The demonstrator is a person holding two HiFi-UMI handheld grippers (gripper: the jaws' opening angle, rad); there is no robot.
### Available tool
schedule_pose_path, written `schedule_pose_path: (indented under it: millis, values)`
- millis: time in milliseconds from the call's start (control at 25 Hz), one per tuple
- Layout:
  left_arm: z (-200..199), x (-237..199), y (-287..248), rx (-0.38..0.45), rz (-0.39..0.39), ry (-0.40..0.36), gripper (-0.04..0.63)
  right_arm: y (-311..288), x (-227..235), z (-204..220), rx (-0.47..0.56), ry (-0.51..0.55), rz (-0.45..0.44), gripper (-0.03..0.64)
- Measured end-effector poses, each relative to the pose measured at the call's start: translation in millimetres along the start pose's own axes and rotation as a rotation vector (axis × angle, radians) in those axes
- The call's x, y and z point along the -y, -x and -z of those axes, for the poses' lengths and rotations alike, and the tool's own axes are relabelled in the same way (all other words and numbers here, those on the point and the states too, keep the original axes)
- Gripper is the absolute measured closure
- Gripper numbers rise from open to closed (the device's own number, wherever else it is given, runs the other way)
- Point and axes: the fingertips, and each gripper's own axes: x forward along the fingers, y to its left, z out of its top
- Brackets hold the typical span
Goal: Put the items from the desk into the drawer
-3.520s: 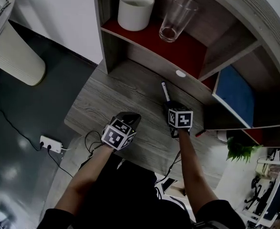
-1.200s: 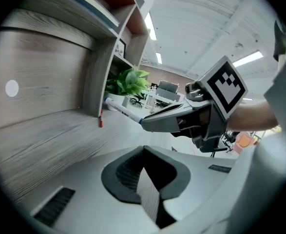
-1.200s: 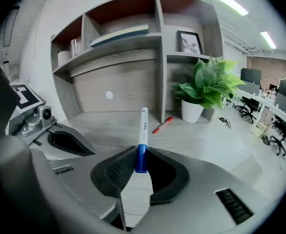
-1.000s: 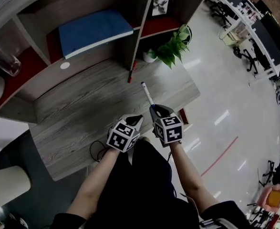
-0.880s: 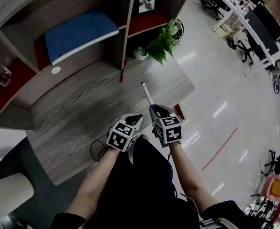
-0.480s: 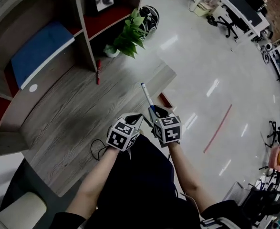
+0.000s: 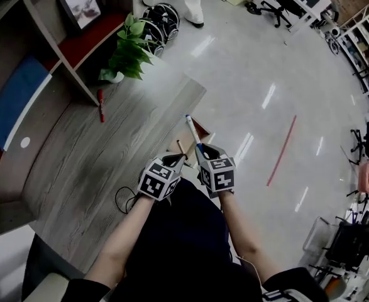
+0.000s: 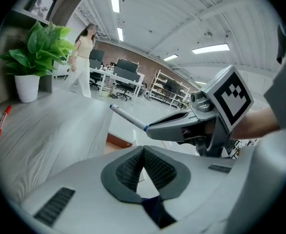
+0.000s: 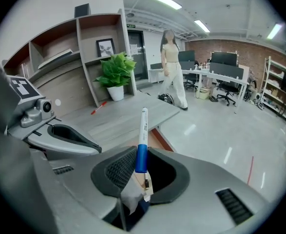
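Grey-wood surface [image 7: 109, 150]: carried a red pen [image 7: 100, 104] and a potted plant [image 7: 129, 49].
Red pen: lay near the surface's back edge, just beside the plant pot, well apart from both grippers.
White marker [image 9: 143, 130]: blue-banded, clamped by its lower end and pointing out past the jaws, off the surface's front edge near the right corner.
Right gripper [image 9: 140, 167]: closed narrowly on the white marker.
Left gripper [image 8: 143, 165]: jaw tips met, with nothing between them; it was just beside the right gripper.
Drawer [image 7: 183, 145]: partly seen, pulled out below the front edge, under the marker.
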Motion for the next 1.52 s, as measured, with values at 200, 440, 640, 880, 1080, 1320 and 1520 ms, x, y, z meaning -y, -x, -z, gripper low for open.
schedule_pose_path:
  millis: [200,440,640,880,1080,1320,1520]
  values:
    - [2,7,-18,-0.027,0.006,-0.008,0.572,-3,18,22,-0.037,-0.072,0.006,0.555]
    - [9,0,-37,-0.044,-0.025,0.019,0.572,-26,31,49,-0.108,-0.091,-0.014,0.555]
    - [15,-9,-49,-0.041,-0.059,0.068,0.572,-52,36,70,-0.175,-0.086,-0.049,0.555]
    - [24,-22,-62,-0.025,-0.114,0.155,0.572,-82,36,83,-0.226,-0.074,-0.091,0.555]
    - [29,-31,-73,-0.031,-0.144,0.191,0.572,-104,39,82,-0.256,-0.052,-0.122,0.555]
    - [31,-41,-74,-0.026,-0.179,0.232,0.572,-131,37,83,-0.301,-0.032,-0.157,0.555]
    - [28,-46,-70,-0.013,-0.199,0.265,0.572,-148,33,83,-0.352,-0.038,-0.188,0.554]
